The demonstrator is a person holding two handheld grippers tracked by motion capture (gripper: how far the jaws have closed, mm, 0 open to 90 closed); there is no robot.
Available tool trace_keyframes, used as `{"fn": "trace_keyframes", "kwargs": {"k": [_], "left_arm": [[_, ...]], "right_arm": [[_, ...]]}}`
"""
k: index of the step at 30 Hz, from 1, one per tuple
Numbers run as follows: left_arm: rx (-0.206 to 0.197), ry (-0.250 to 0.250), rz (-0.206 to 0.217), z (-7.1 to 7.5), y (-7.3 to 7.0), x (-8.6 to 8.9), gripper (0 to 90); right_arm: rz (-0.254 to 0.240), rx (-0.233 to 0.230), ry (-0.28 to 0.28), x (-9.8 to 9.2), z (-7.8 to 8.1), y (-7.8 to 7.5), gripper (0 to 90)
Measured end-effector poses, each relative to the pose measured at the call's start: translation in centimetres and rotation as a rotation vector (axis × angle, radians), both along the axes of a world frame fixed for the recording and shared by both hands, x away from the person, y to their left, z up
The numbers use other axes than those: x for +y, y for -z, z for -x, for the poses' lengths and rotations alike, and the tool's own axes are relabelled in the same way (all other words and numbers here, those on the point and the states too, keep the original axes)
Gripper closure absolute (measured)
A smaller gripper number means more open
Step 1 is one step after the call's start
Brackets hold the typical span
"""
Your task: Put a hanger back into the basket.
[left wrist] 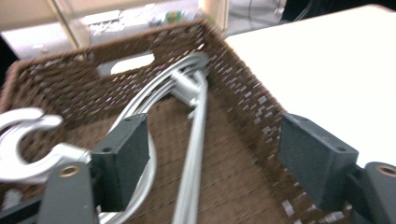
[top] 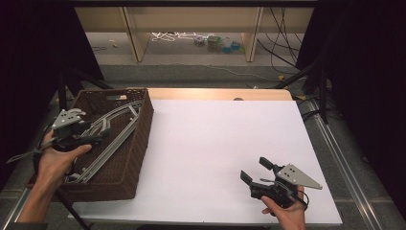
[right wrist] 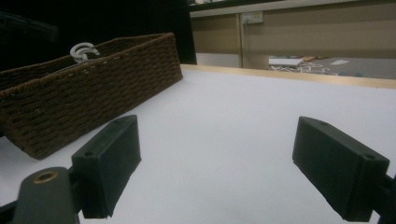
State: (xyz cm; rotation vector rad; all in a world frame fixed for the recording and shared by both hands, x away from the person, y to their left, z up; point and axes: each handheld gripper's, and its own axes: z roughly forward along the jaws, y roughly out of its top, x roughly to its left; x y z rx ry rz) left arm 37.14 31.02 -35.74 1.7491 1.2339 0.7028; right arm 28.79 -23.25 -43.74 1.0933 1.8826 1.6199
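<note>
i've got the left gripper (top: 98, 134) over the brown wicker basket (top: 139, 148) at the table's left edge, jaws spread wide w/ nothing pinched. in the left gripper view the grey hangers (left wrist: 194, 140) run between the two black pads w/o either pad touching them, so they lie free in the basket. looks to me like a drop just done, not a pick, but that's my read.

hangers sit stacked lengthwise in the basket (left wrist: 243, 93), long bars (top: 112, 143) running front to back, upper ends leaning toward the far right corner. makes sense: they're long, so they fit along the basket's long axis. one white hook (left wrist: 21, 140) curls at the left of the left gripper view; in the right gripper view a hook (right wrist: 82, 50) pokes above the rim of the basket (right wrist: 93, 93), so the stack isn't fully down inside.

right gripper (top: 261, 173) is parked low near the front right of the white tabletop (top: 215, 143), well apart from the basket, jaws wide and empty. right gripper view has bare tabletop (right wrist: 224, 140) between the pads. i keep it out there so it doesn't crowd the left hand's work.

next i'd say: lift the left clear w/o snagging a hook; the protruding one could catch.
</note>
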Motion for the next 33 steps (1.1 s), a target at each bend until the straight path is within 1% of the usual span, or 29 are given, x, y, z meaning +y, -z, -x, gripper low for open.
{"fn": "trace_keyframes", "kwargs": {"k": [1,2,3,4,6,7,10,13,14,15,17,19,21,26,28,29,30,31,33], "left_arm": [[-0.006,0.008,0.017,0.1,-0.1,-0.3,21.4],[-0.017,0.011,0.033,0.2,-0.2,-0.7,20.5],[-0.037,0.009,0.042,0.4,-0.3,-1.1,19.9],[-0.047,0.014,0.043,0.6,-0.4,-1.4,19.7],[-0.07,0.028,0.077,0.8,-0.5,-2.2,18.5],[-0.076,0.037,0.09,1.0,-0.5,-2.6,18.0],[-0.096,0.079,0.094,1.3,-0.5,-3.8,17.3],[-0.11,0.101,0.105,1.6,-0.5,-4.9,17.2],[-0.117,0.104,0.11,1.7,-0.5,-5.2,17.2],[-0.126,0.106,0.115,1.9,-0.5,-5.6,17.1],[-0.13,0.124,0.117,2.1,-0.4,-6.3,17.2],[-0.132,0.151,0.13,2.3,-0.1,-7.1,17.2],[-0.126,0.159,0.139,2.4,0.1,-7.7,17.2],[-0.125,0.193,0.138,2.6,0.4,-9.0,17.2],[-0.133,0.201,0.15,2.8,0.4,-9.3,17.2],[-0.136,0.207,0.157,2.9,0.4,-9.5,17.3],[-0.147,0.214,0.163,2.9,0.4,-9.7,17.3],[-0.152,0.219,0.161,3.0,0.5,-9.8,17.4],[-0.157,0.237,0.171,3.2,0.5,-10.1,17.9]], "right_arm": [[0.002,0.009,-0.004,0.0,0.0,0.0,16.1],[-0.01,0.007,-0.013,0.0,0.0,0.1,16.0],[-0.01,0.007,-0.012,0.0,0.0,0.1,16.0],[-0.014,-0.004,-0.007,0.0,0.0,0.1,16.1],[0.009,-0.001,-0.001,0.0,0.0,0.0,16.1],[0.004,-0.002,-0.005,0.0,0.0,0.0,16.1],[0.005,-0.002,-0.004,0.0,0.0,0.0,16.0],[0.004,-0.002,-0.006,0.0,0.0,0.0,16.0],[0.001,-0.009,0.0,0.0,-0.1,0.0,16.0],[-0.001,-0.001,0.0,0.0,0.0,0.0,16.0],[-0.002,0.005,-0.002,0.0,0.0,0.0,16.0],[0.005,-0.008,0.004,0.0,0.0,0.0,16.0],[0.01,-0.006,0.006,0.0,0.0,0.0,16.0],[0.005,-0.008,0.003,0.0,0.0,0.0,16.0],[-0.003,0.004,-0.004,0.0,0.0,0.0,16.0],[0.001,-0.008,-0.001,0.0,-0.1,0.0,16.0],[0.013,0.003,-0.002,-0.1,0.0,0.0,16.0],[0.011,0.005,-0.003,0.0,0.0,0.0,16.0],[0.012,0.001,-0.002,0.0,0.0,-0.1,16.0]]}}
